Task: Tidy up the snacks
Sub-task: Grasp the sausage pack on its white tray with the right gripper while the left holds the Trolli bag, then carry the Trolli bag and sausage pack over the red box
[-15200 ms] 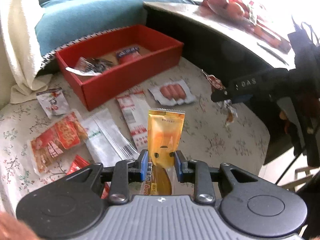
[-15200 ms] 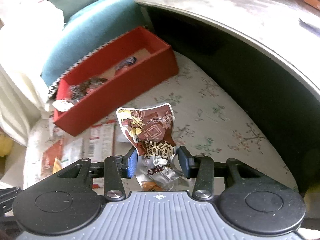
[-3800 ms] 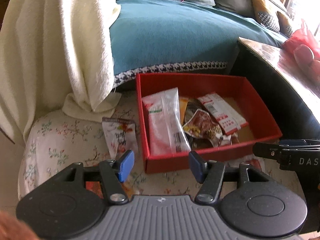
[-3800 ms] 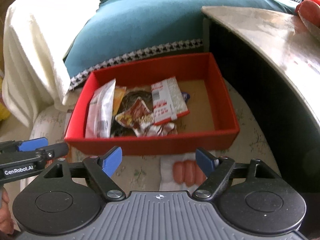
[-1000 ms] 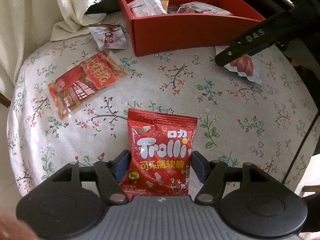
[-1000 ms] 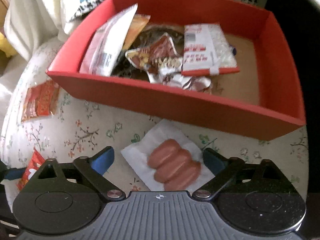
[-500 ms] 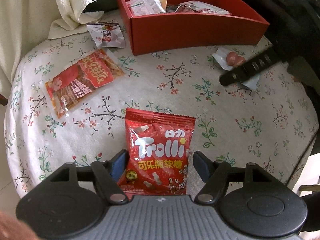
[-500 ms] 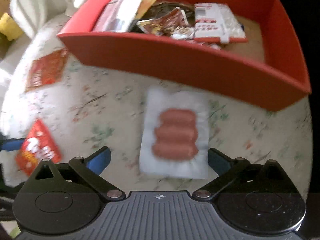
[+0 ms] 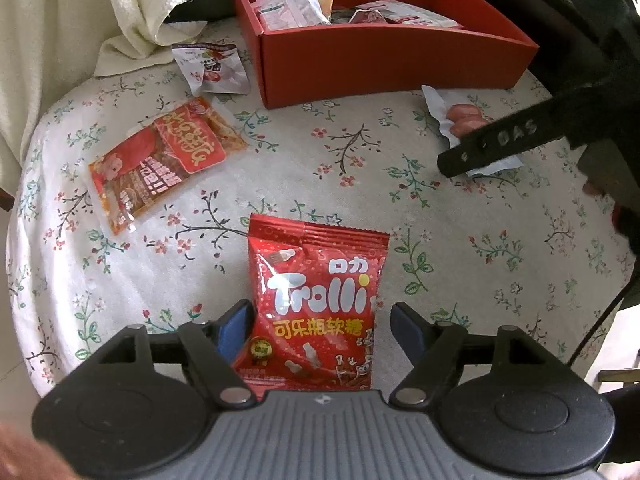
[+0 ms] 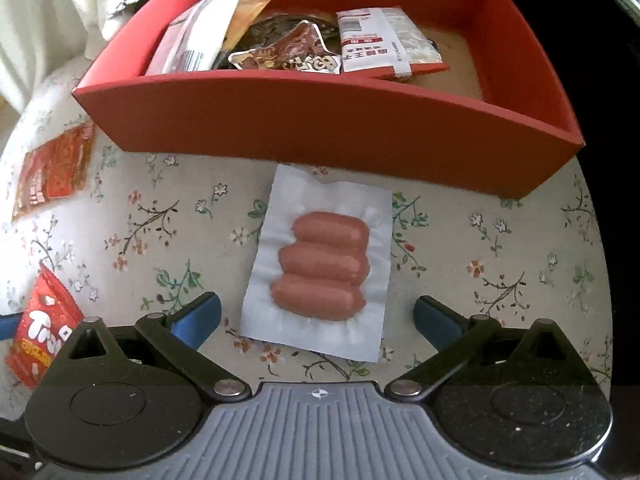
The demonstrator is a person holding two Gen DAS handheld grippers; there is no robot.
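Snacks were partly sorted: the red box [image 10: 320, 120] at the far side of the floral cloth [image 9: 320, 160] already held several packets, their labels too small for me to read. My left gripper [image 9: 320, 328] pointed steeply down over the red Trolli bag [image 9: 316, 300], jaws opening; the bag lay flat on the cloth between the blue pads and I saw a gap on the right side, while the left pad sat just beside the bag edge, contact unclear. The bag's bottom edge was cut off by the gripper body. My right gripper [image 10: 316, 316] hung over the sausage pack [image 10: 320, 264], jaws spread wide, pads well clear of the white wrapper on both sides; the pack lay just in front of the box wall. From the left wrist view the right gripper's black finger hid most of that pack. An orange-red snack pouch [image 9: 160, 160] and a small white packet [image 9: 210, 68] lay loose on the cloth near the box's left corner. A cream towel [image 9: 132, 4] draped at the back left, with a strip of houndstooth trim behind the box. A dark table edge ran along the right, blown out by glare.
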